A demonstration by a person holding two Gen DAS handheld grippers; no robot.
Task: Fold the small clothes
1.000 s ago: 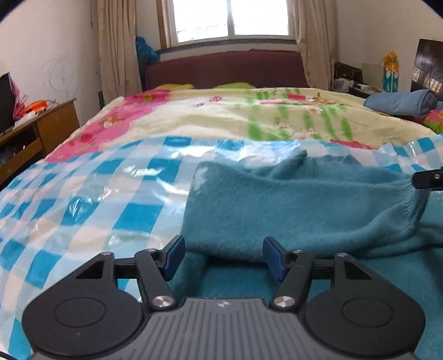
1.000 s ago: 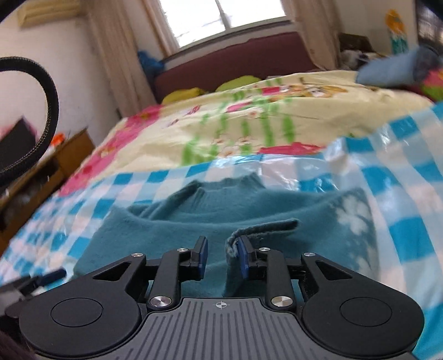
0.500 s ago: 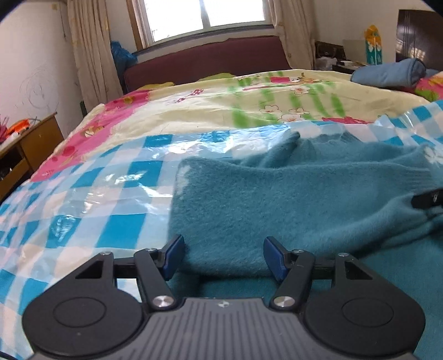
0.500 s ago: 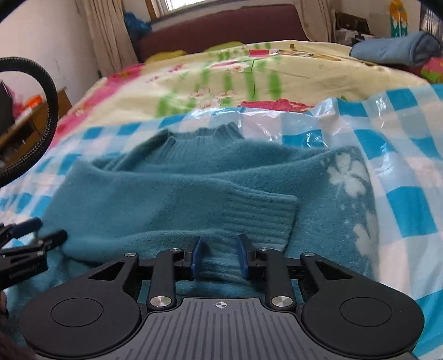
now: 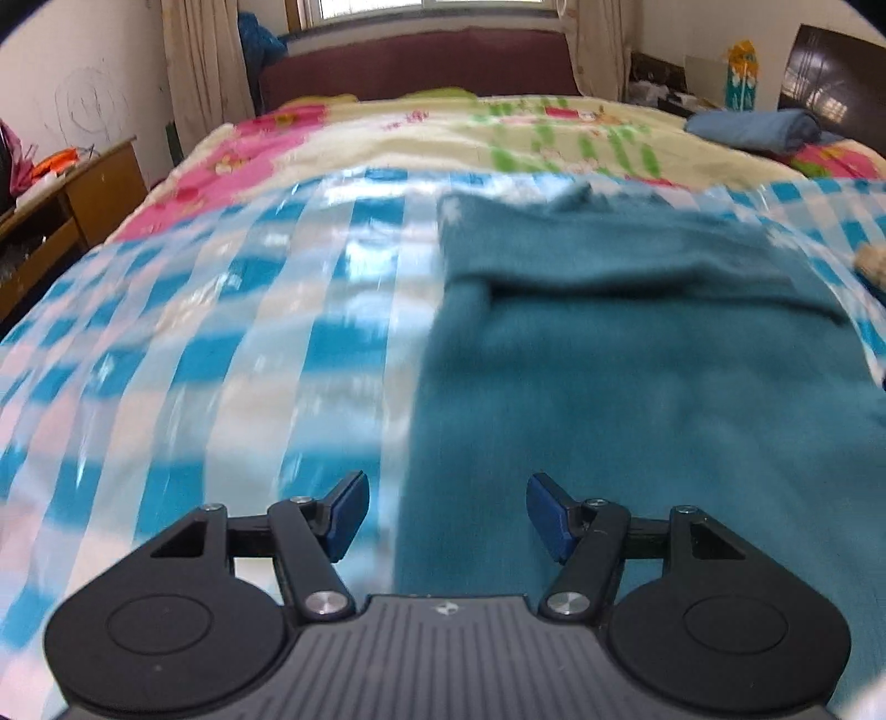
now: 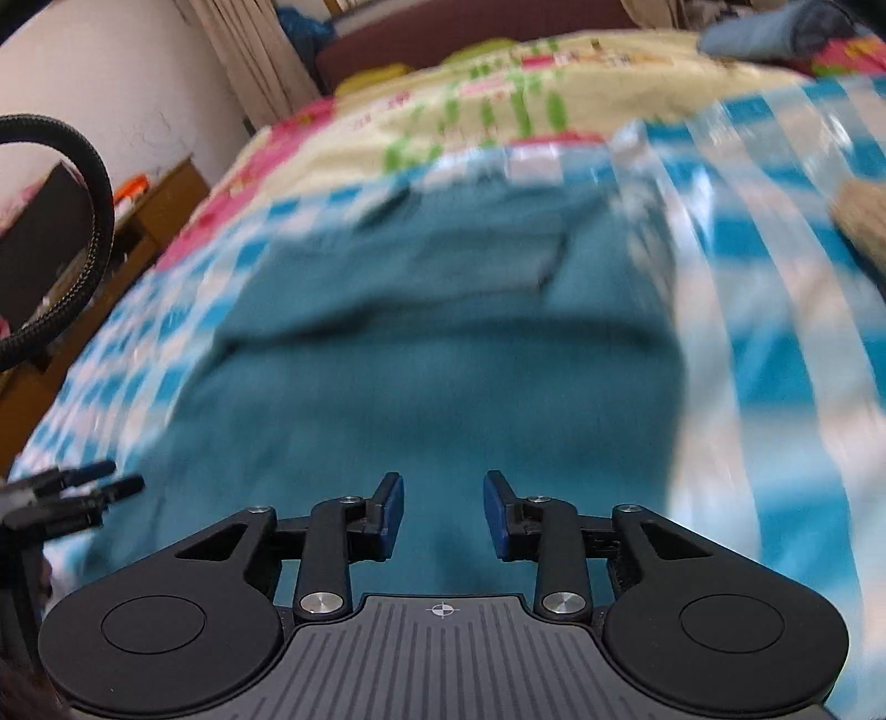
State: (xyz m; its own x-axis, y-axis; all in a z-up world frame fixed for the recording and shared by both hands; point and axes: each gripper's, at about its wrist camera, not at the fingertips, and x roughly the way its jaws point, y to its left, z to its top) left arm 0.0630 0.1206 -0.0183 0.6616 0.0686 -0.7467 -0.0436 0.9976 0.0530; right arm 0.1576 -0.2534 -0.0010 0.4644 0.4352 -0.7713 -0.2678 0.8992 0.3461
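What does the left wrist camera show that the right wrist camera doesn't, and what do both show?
Only the left wrist view shows the window above the headboard and the dark cabinet at far right. Only the right wrist view shows the black braided cable and the left tongs from the side. Both show the teal sweater with sleeves folded in, the blue checked plastic sheet, the floral bedspread and the rolled blue cloth.

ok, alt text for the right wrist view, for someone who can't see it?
Blurred fisheye view over the open right gripper, nothing between its blue pads, above a teal sweater with sleeves folded across its body. It lies on a blue-and-white checked plastic sheet over a floral bedspread. The left gripper shows at the left edge.
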